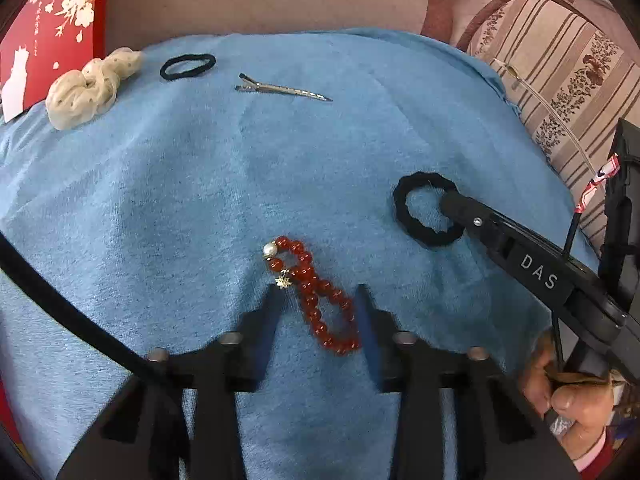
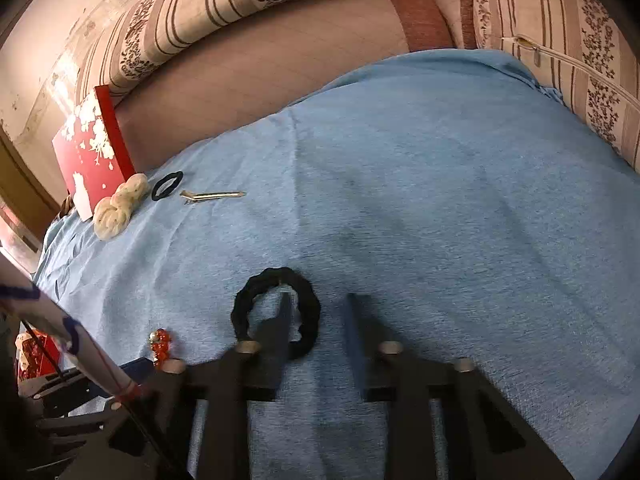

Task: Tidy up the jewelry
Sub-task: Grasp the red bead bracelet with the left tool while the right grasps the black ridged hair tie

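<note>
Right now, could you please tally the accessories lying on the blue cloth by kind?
Black hair ties: 2 (thin, thick)
Cream scrunchie: 1
Metal hair clip: 1
Red bead bracelet: 1
Total: 5

A light blue towel-like cloth [image 2: 440, 200] lies spread over a sofa seat [image 2: 248, 80] upholstered in plain brownish-mauve fabric, its nap showing faint creases and darker brushed patches. Behind and to the right stand cushions [image 2: 592, 80] in cream with brown stripes and bands of dark floral pattern, one with a pale zip [image 1: 532, 92] along its edge, and a rust-coloured band [image 2: 420, 20] runs down the seat between them. At the far left a pale, marked wall [image 2: 36, 60] catches soft, warm light, with a brown wooden edge [image 2: 24, 176] below it.
</note>
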Demonstrator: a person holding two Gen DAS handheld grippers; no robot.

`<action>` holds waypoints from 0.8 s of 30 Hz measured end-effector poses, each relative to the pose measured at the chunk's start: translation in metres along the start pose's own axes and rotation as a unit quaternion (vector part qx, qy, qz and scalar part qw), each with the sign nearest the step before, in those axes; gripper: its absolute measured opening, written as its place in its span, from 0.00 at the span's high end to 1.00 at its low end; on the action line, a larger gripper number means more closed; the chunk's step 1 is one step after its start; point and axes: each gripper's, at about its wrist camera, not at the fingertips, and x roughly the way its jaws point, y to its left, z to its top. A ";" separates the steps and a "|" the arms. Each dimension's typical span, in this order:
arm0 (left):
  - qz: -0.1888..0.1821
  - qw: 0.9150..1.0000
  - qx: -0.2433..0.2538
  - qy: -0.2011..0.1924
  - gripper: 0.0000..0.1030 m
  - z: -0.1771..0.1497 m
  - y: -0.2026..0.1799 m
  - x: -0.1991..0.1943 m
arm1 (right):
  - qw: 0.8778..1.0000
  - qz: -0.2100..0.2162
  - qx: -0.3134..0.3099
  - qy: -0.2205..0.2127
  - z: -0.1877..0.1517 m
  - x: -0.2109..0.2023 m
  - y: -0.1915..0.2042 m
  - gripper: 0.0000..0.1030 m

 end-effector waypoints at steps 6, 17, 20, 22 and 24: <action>0.004 1.000 -0.007 -0.014 0.93 -0.005 -0.001 -0.020 | 0.999 -0.023 -0.011 -0.032 -0.001 -0.020 -0.002 0.89; -0.032 0.998 -0.027 -0.056 0.93 -0.071 0.058 -0.142 | 0.999 -0.028 0.000 -0.041 -0.024 -0.048 0.019 0.90; -0.024 0.996 -0.044 -0.070 0.93 -0.095 0.084 -0.179 | 0.999 -0.016 -0.015 -0.037 -0.044 -0.059 0.043 0.90; -0.010 0.995 -0.055 -0.078 0.93 -0.112 0.109 -0.205 | 1.000 0.003 -0.020 -0.024 -0.063 -0.065 0.057 0.90; 0.011 0.995 -0.062 -0.084 0.93 -0.126 0.128 -0.223 | 0.999 0.018 -0.034 -0.005 -0.084 -0.069 0.076 0.90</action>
